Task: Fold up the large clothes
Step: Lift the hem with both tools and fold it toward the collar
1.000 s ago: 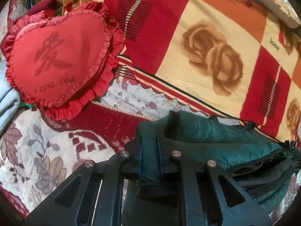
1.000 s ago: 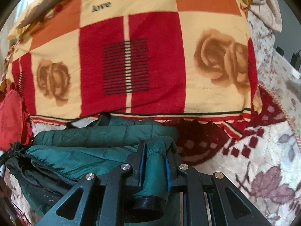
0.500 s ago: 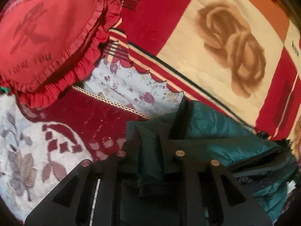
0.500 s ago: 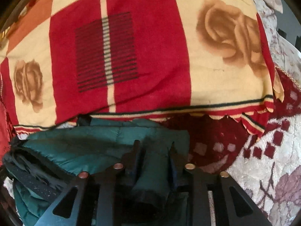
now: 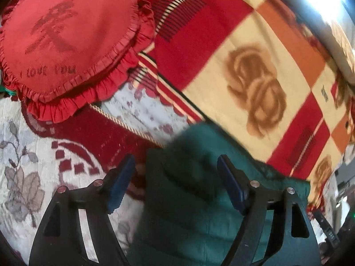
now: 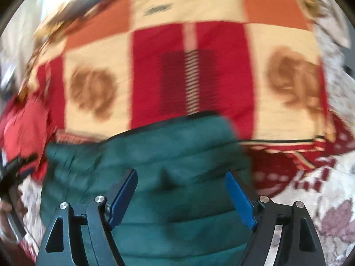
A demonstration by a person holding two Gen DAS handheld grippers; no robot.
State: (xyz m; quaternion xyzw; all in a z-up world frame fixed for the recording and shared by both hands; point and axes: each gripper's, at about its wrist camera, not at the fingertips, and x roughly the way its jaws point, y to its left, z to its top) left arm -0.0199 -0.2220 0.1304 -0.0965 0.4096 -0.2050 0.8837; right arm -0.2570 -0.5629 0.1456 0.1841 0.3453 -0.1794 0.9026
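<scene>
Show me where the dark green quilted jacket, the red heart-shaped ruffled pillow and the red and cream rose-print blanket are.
dark green quilted jacket [image 6: 177, 150]: right wrist view, upper quilted panel.
red heart-shaped ruffled pillow [image 5: 66, 35]: left wrist view, centre of its face.
red and cream rose-print blanket [image 5: 255, 84]: left wrist view, brown rose motif.

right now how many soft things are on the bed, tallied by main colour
green: 1, the quilted jacket
red: 1, the heart cushion
red and cream check: 1, the rose blanket
pale floral with dark red: 1, the bedspread
total: 4

Both views are blurred, so small items could be missed. The left gripper and right gripper have just been opening; the jacket lies between their jaws.
</scene>
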